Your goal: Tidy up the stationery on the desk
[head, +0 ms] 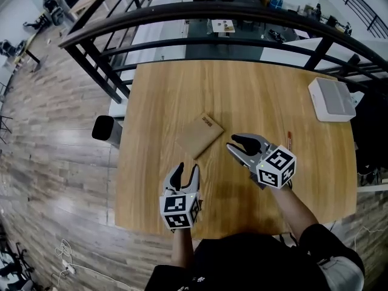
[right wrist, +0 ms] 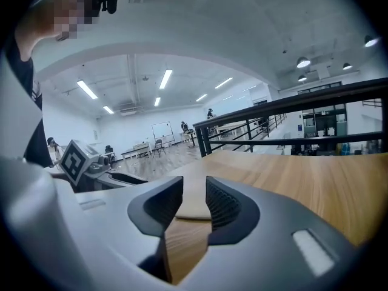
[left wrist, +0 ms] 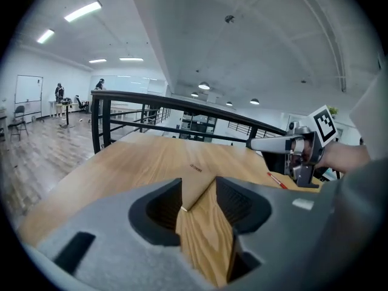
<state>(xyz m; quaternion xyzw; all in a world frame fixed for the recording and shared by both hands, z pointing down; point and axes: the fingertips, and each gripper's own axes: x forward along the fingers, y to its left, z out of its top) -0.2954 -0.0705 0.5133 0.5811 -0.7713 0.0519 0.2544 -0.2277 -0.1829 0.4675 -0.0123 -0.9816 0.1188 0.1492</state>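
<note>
1. Wooden desk (head: 242,90), black railing (head: 212,17) along its far edge; brown notebook (head: 199,135) mid-desk with open wood all round, red pen (head: 289,140) to its right.
2. Left gripper (left wrist: 199,183): fingers apart, holding nothing; the notebook's print is too small to read.
3. Right gripper (right wrist: 194,187): fingers apart, with the notebook just ahead.

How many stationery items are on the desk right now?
2. A brown notebook lies at the middle of the desk; a red pen lies just right of the right gripper. The white box at the far right corner isn't counted.
</note>
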